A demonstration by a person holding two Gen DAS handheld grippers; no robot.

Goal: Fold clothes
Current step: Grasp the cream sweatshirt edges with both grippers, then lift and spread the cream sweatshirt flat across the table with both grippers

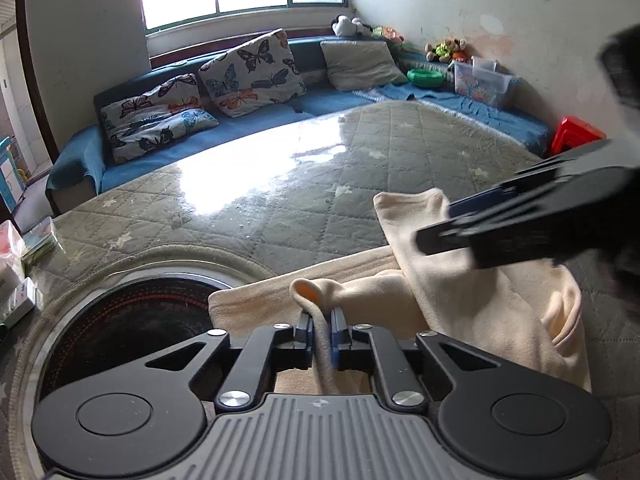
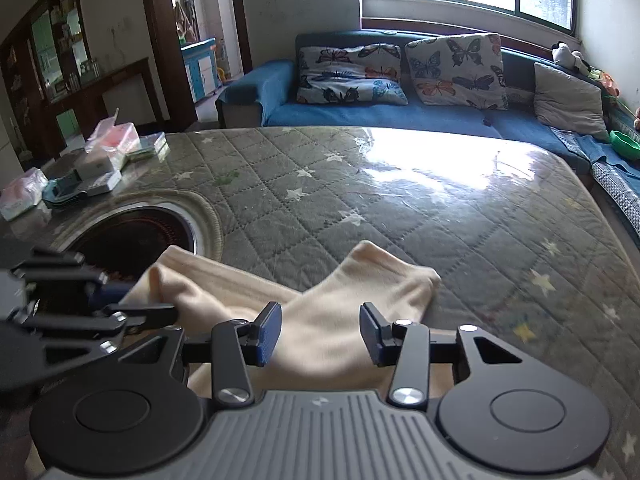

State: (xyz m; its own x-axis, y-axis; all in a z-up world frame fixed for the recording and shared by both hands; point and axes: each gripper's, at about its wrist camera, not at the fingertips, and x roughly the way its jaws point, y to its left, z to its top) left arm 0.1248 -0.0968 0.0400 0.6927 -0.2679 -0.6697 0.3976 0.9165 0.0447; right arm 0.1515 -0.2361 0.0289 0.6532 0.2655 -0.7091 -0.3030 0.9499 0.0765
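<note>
While left gripper (image 1: 321,326) pinches cream garment (image 1: 480,300), right gripper (image 2: 320,334) agape, quilted table (image 2: 400,208) beyond.

Cream garment (image 2: 344,320) near edge hidden behind right gripper (image 2: 320,330) body

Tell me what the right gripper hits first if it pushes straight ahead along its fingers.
Probably the cream garment: the open right gripper sits over it, fabric filling the gap between the fingers. Beyond lies the quilted table cover. Height above the cloth is unclear.

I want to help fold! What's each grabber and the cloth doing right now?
left gripper: shut, pinching a fold of the cloth.
right gripper: open, above the cloth, holding nothing.
cream cloth: crumpled, partly folded over itself on the quilted table.
</note>
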